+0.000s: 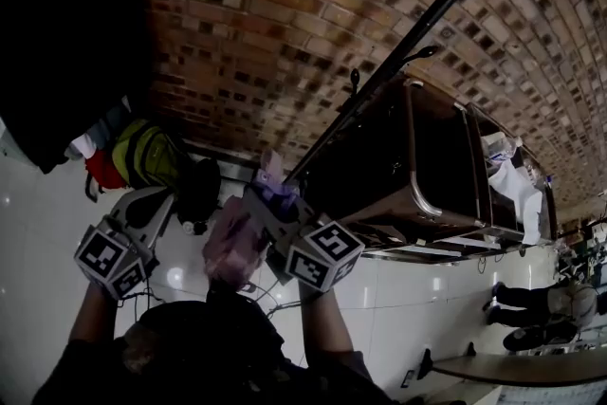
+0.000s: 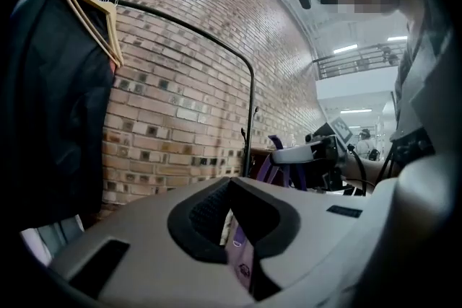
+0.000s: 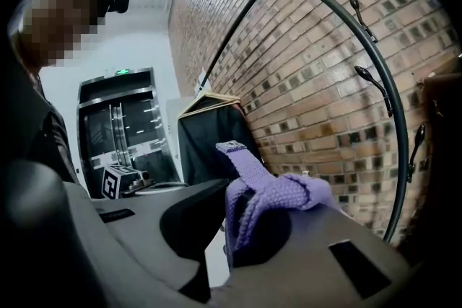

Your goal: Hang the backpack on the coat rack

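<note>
Backpack: the purple backpack [image 1: 230, 247] hangs between my two claws, in front of my chest and off any support. It is well short of the coat rack.
Strap: a woven purple strap [image 3: 271, 191] rises as a loop out of my right claw.
Right claw: my right claw [image 3: 231, 223] is clamped narrow on that strap, with the webbing bunched over the jaw pads.
Left claw: my left claw [image 2: 232, 220] is pinched nearly closed on a thin purple band [image 2: 240, 256] of the backpack. I cannot tell which part of the bag this band is.
Coat rack: the black tube coat rack [image 1: 417, 33] arches along the brick wall [image 1: 285, 5], ahead and to my right. A free hook [image 3: 372, 79] shows on its curve, with more above and below.
Neighbours: a dark coat [image 2: 50, 104] on a wooden hanger [image 2: 94, 18] takes the left end. A yellow-green bag [image 1: 142, 155] sits below it.
Step in hand: carry phase, as I judge it. The bag is gripped at two points and lifted, not yet presented to a hook.
Next move: raise the right claw so the strap loop opens, and bring the loop over the tip of a free hook. Lower until the hook takes the load, then release both claws.
Caution: the loop is short and bunched. It likely needs spreading before it will pass over the hook tip.
</note>
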A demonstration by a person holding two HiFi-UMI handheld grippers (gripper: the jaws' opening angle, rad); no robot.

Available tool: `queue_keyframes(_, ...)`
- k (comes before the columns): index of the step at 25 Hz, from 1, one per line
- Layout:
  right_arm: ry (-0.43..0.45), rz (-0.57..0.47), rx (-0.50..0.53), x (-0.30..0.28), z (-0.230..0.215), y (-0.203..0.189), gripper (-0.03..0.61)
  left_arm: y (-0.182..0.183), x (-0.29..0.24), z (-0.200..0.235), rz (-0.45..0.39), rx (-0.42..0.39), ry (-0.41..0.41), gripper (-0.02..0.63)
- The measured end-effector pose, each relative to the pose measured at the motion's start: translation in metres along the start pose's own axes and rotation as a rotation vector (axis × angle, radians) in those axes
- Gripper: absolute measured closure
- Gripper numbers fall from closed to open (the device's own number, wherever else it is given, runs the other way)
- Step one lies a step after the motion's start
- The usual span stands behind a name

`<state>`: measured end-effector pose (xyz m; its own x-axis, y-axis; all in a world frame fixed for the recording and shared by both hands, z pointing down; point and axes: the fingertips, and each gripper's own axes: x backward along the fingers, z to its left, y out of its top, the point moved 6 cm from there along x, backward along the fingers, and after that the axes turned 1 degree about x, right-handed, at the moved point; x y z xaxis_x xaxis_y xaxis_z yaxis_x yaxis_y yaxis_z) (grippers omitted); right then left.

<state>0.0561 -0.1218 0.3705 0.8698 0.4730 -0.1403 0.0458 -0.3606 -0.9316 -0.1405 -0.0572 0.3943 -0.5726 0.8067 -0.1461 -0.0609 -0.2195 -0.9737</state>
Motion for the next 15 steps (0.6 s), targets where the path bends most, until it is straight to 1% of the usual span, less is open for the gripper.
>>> queue_keyframes(6,0.029,0.002,0.035,-0.001,-0.053,0.027,0.58,-0.002,-0.053,0.001,0.029,-0.006,0.02,0.601)
queue_keyframes(11,0.033,0.001,0.049,-0.002,-0.089,0.046,0.58,0.013,-0.091,0.001,-0.014,0.004,0.037,0.601)
queue_keyframes(15,0.033,-0.008,0.083,-0.01,-0.112,0.069,0.58,0.016,-0.115,0.005,-0.012,-0.004,0.017,0.601)
